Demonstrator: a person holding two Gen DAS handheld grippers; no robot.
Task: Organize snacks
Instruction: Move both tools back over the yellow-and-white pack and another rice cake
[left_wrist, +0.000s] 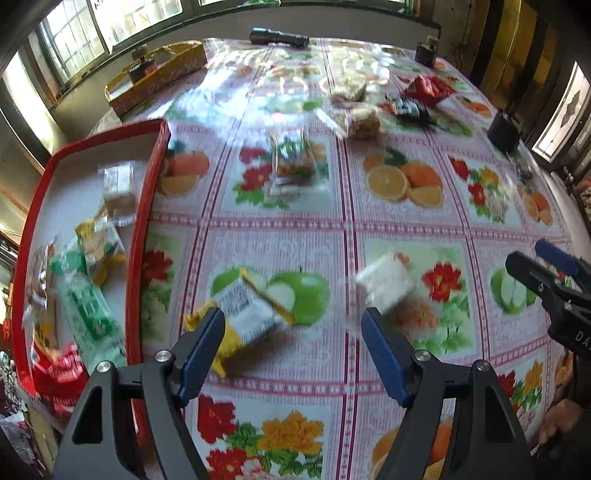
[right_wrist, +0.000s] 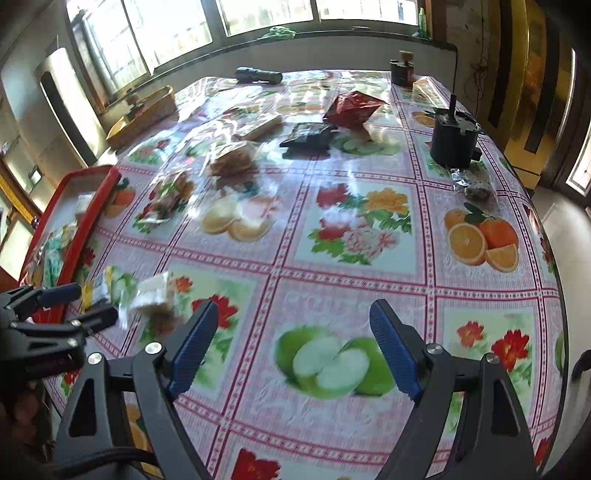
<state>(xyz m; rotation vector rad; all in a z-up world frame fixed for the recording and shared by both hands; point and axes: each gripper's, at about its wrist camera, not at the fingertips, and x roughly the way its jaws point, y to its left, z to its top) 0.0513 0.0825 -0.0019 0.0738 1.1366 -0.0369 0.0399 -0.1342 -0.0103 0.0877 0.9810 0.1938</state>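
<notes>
On the fruit-and-flower tablecloth (left_wrist: 388, 229), at about 11 o'clock from the left gripper (left_wrist: 293, 328), lies a yellow-edged snack packet (left_wrist: 245, 317) with a white printed label; the print is too blurred to read. At 1 o'clock from the same gripper lies a white wrapped snack (left_wrist: 384, 286), also blurred. The left gripper's blue fingers (left_wrist: 201, 354) are spread wide and hold nothing, though the packet's near end is partly hidden behind the left finger.

At 9 o'clock in the left wrist view stands a red tray (left_wrist: 142, 236) with several packets inside, among them a green-and-white packet (left_wrist: 90, 310) with writing I cannot make out. The tray is cut off at the picture edge.

The right gripper (right_wrist: 293, 343) is also spread open and empty, above a printed green apple. On its body, seen at 3 o'clock in the left view, only the letters "DA" are readable. Far away, at 12 o'clock, lie a red bag (right_wrist: 352, 109), a dark packet (right_wrist: 308, 138) and a black flashlight (right_wrist: 258, 75).
</notes>
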